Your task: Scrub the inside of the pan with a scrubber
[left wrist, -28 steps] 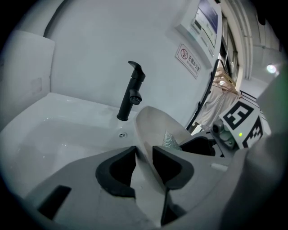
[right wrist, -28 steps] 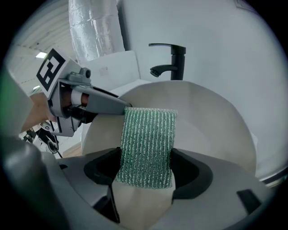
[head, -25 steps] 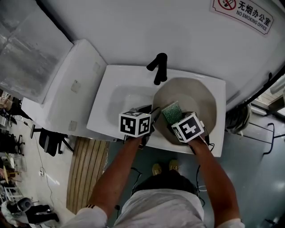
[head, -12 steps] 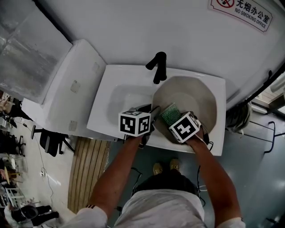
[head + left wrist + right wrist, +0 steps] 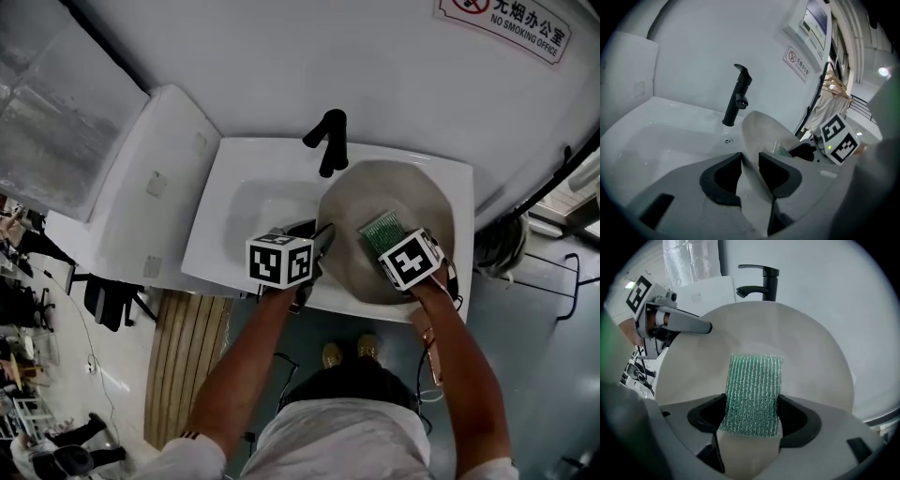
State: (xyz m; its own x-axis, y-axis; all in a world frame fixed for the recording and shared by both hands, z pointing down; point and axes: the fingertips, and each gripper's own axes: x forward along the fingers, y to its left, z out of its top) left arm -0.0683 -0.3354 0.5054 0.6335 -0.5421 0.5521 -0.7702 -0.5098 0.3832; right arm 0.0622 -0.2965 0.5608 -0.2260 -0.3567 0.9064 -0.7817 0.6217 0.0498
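The pan (image 5: 417,202) stands tilted in the white sink (image 5: 246,202), just right of the black faucet (image 5: 328,141) and leaning on the basin's right side. The left tongs (image 5: 750,174) are closed on the pan's near rim – its thin wall runs between the two dark pads. The right tongs (image 5: 752,417) grip a green scrubber (image 5: 753,392) by its sides – the pad lies flat against the pan's pale inner surface, near its lower middle.
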